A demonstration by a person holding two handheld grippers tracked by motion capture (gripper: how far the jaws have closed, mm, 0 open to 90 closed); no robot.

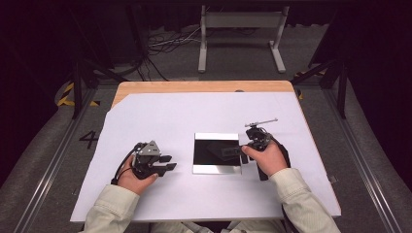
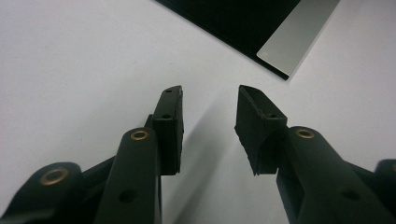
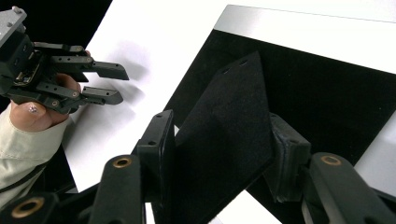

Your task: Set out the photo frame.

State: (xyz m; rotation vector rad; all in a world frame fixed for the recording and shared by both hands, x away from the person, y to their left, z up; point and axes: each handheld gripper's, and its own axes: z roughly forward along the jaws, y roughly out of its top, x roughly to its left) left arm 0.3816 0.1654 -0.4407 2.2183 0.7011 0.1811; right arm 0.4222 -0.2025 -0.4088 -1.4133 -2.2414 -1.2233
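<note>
From the high view, the black panel [image 1: 216,151] lies flat at table centre, the right gripper [image 1: 244,153] at its 3 o'clock edge. The left gripper [image 2: 209,126] gapes empty, the panel at its 1 o'clock. In the right gripper view a thin black flap [image 3: 224,140] stands between the jaws, whether pinched I cannot tell; it looks light, bendy, best held by its edge.

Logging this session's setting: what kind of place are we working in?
Probably a lab recording bay, not a home: a wooden table covered by a white sheet, dark curtains around it, loose cables on grey carpet, and a metal frame stand behind.
</note>
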